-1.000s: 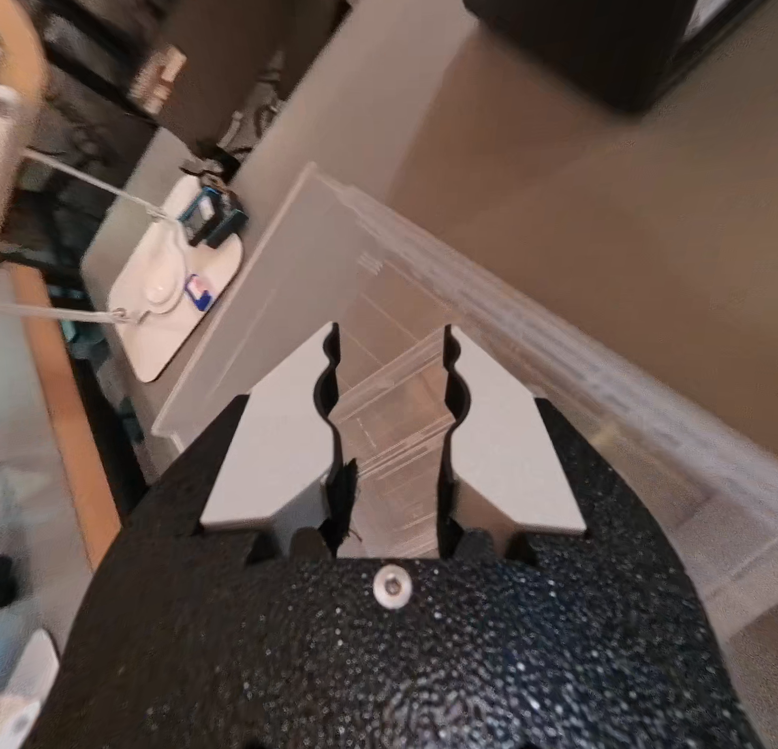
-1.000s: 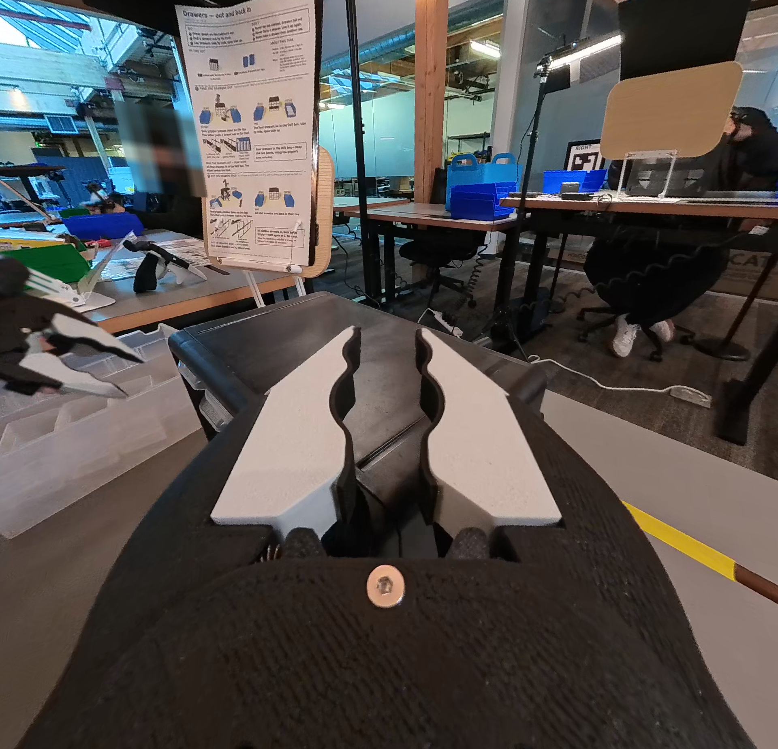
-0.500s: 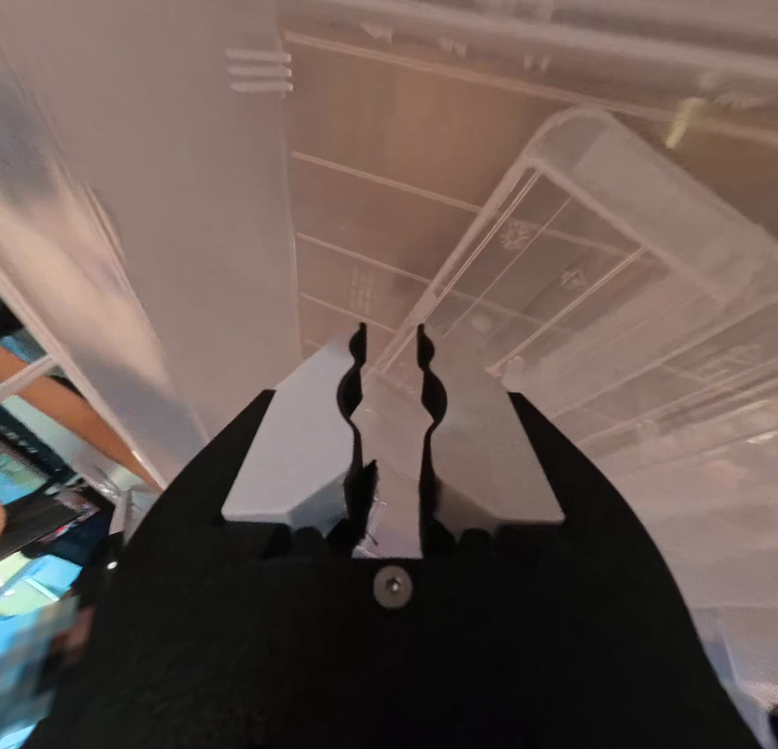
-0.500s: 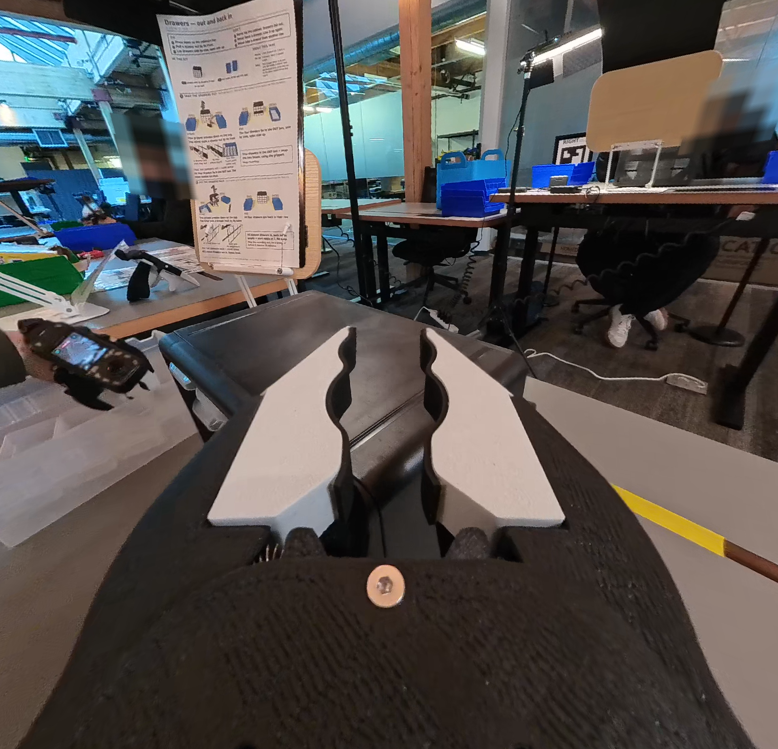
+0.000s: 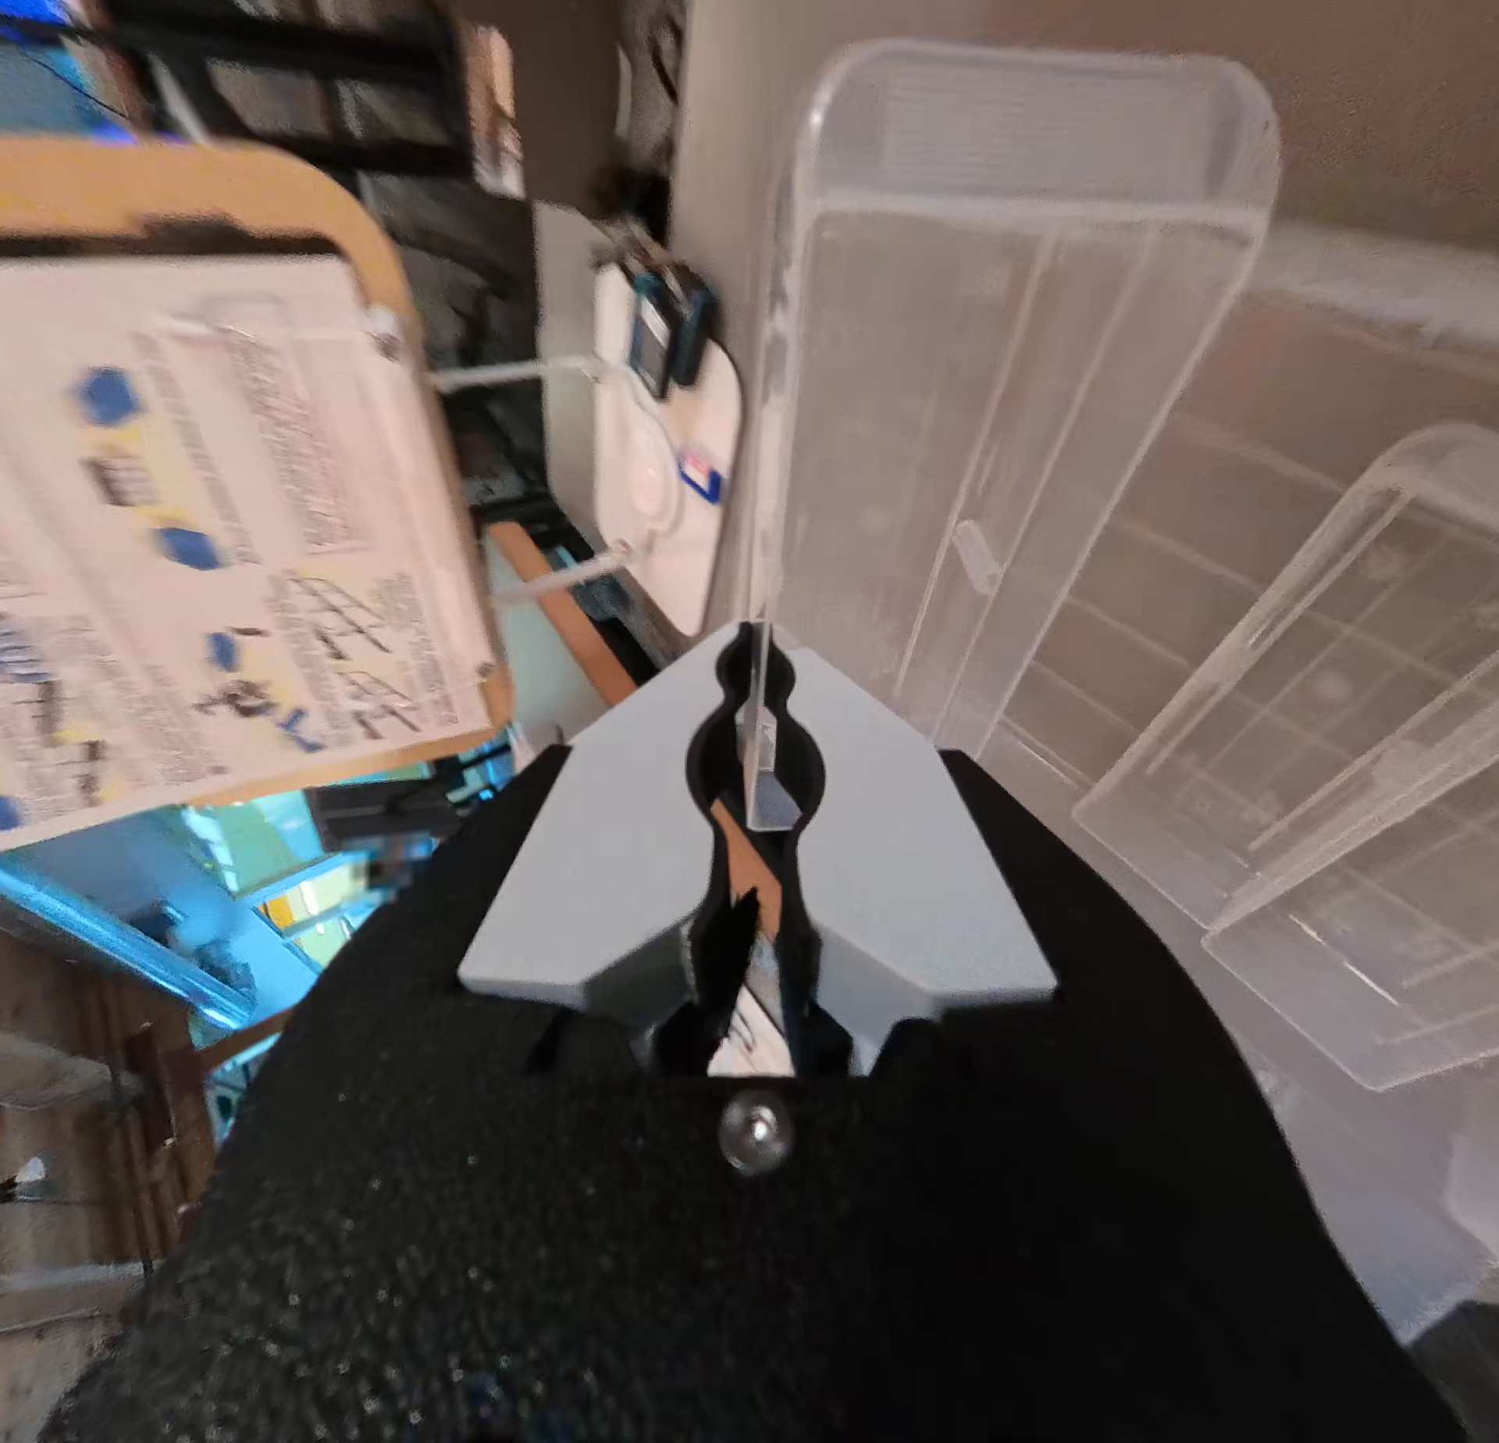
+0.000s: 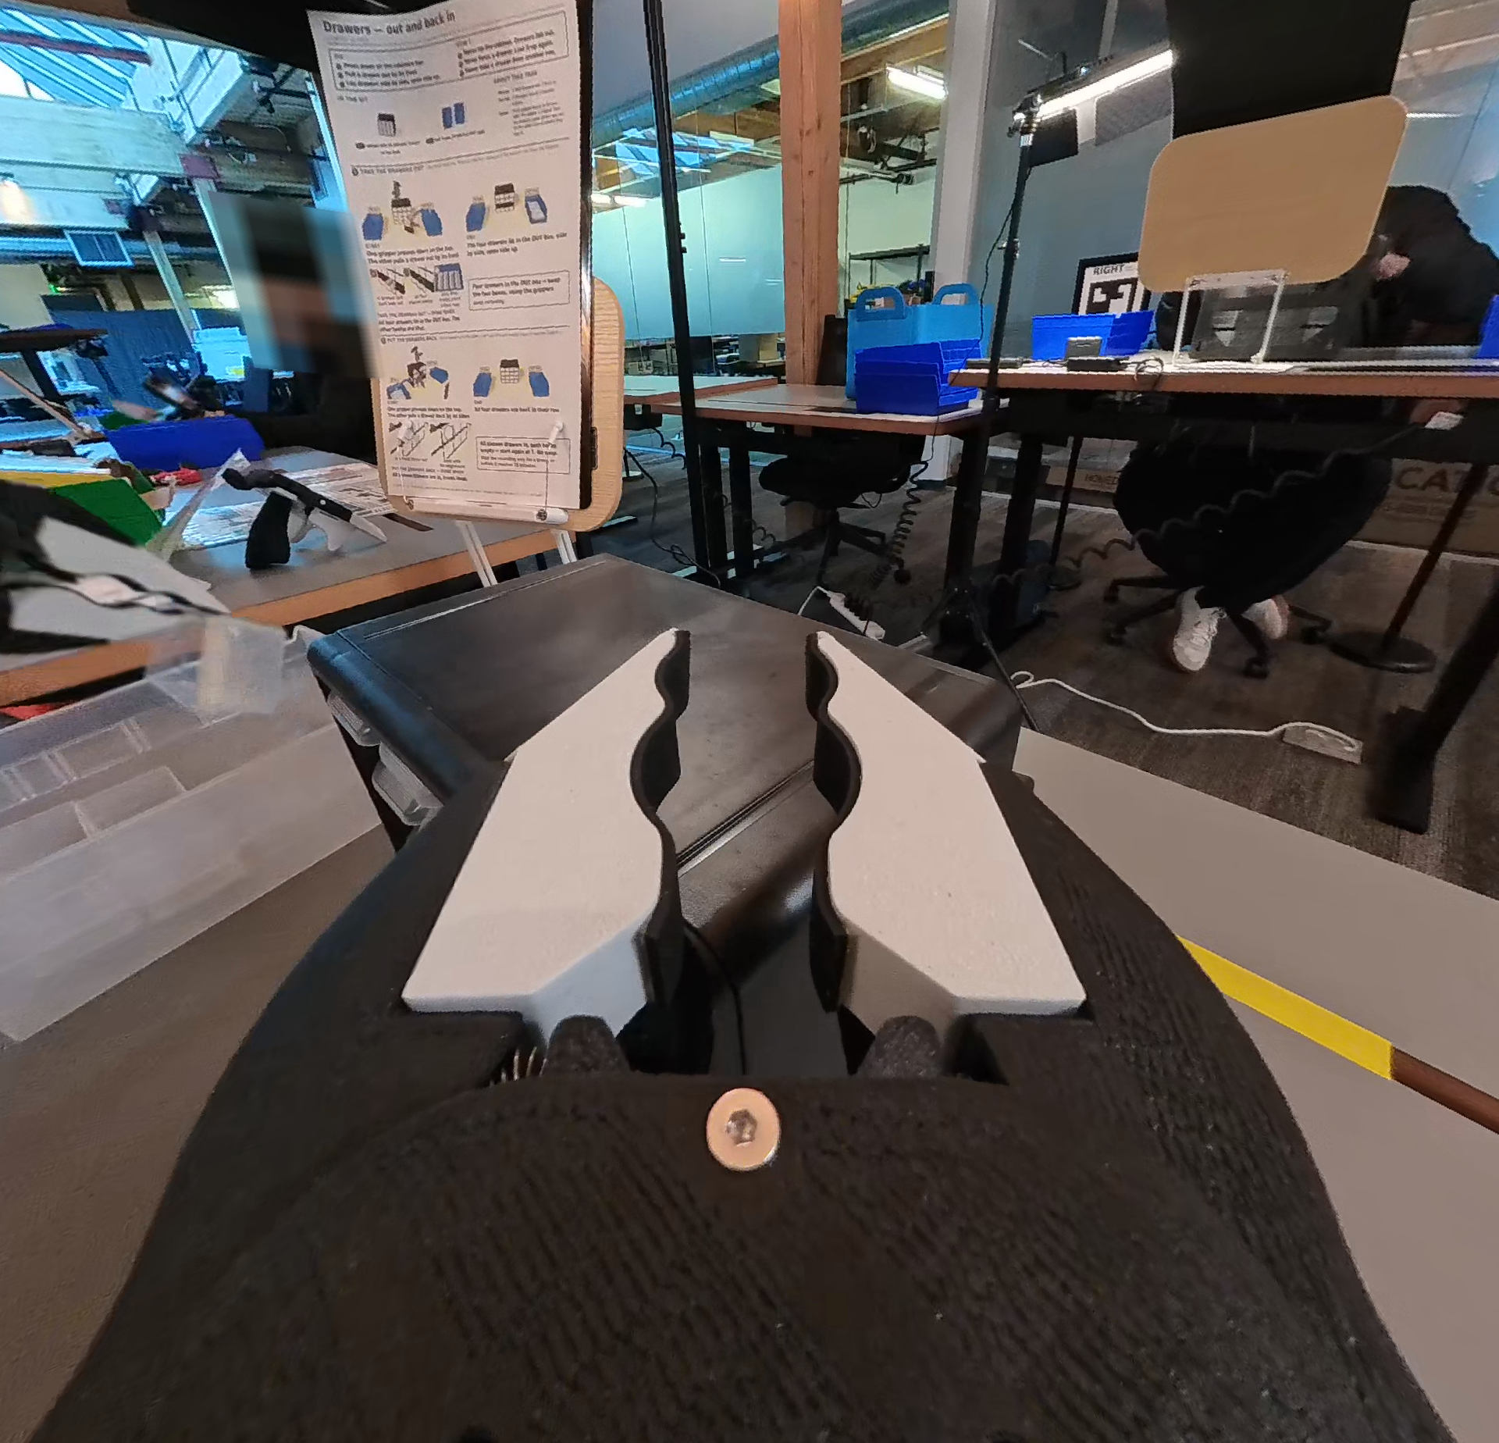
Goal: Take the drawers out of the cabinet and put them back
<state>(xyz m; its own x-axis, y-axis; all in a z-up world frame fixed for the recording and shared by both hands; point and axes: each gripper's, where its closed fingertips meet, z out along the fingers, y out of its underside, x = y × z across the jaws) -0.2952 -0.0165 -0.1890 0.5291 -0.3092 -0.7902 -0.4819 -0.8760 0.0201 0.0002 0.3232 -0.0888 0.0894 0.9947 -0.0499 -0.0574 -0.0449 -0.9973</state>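
Note:
My left gripper [image 5: 758, 641] is shut on the thin side wall of a clear plastic drawer [image 5: 1014, 349], which stands on edge in front of it. A second clear drawer [image 5: 1338, 755] lies to the right inside a large clear bin [image 5: 1314, 366]. In the right wrist view my right gripper [image 6: 746, 649] is open and empty over the top of the black cabinet [image 6: 527, 658]. Clear drawer fronts [image 6: 357, 723] show in the cabinet's left face. The left gripper [image 6: 97, 593] shows at the far left with the held drawer [image 6: 235, 666] above the clear bin [image 6: 122, 836].
An instruction sheet on a wooden stand [image 6: 470, 252] rises behind the cabinet; it also shows in the left wrist view [image 5: 203, 512]. A yellow tape strip [image 6: 1290, 1015] marks the grey table at the right. Desks, chairs and a seated person are beyond.
My left gripper has closed on the drawer's wall and turned with it, raising it out of the bin. The right gripper has stayed over the cabinet top.

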